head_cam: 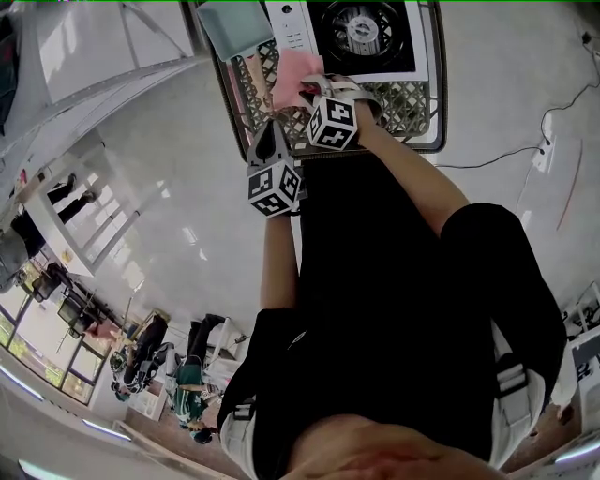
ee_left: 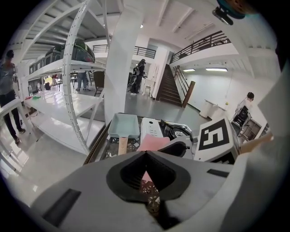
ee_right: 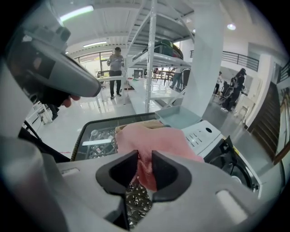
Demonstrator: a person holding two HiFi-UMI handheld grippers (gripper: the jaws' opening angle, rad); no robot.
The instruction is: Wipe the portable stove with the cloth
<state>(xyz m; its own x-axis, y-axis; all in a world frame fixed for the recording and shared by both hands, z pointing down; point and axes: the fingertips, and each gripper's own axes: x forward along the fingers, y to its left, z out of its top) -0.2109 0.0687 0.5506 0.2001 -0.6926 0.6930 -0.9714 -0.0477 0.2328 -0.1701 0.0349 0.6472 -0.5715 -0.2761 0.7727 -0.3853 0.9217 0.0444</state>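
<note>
The white portable stove [head_cam: 366,33] [ee_left: 152,129] [ee_right: 204,133] stands on a lattice-topped table [head_cam: 403,98], its black burner to the right. My right gripper [head_cam: 305,91] [ee_right: 144,170] is shut on a pink cloth [head_cam: 292,73] [ee_right: 149,140] [ee_left: 154,142], which it holds above the lattice just left of the stove's control panel. Closer to my body and left of it, my left gripper [head_cam: 270,131] [ee_left: 146,156] hovers over the table's near edge; its jaws are shut with nothing between them.
A teal pan [head_cam: 232,26] [ee_left: 123,126] [ee_right: 179,118] with a wooden handle [ee_left: 123,145] lies left of the stove. White shelving [ee_left: 68,90] stands to the left. A cable [head_cam: 525,150] runs on the floor at right. People stand far off.
</note>
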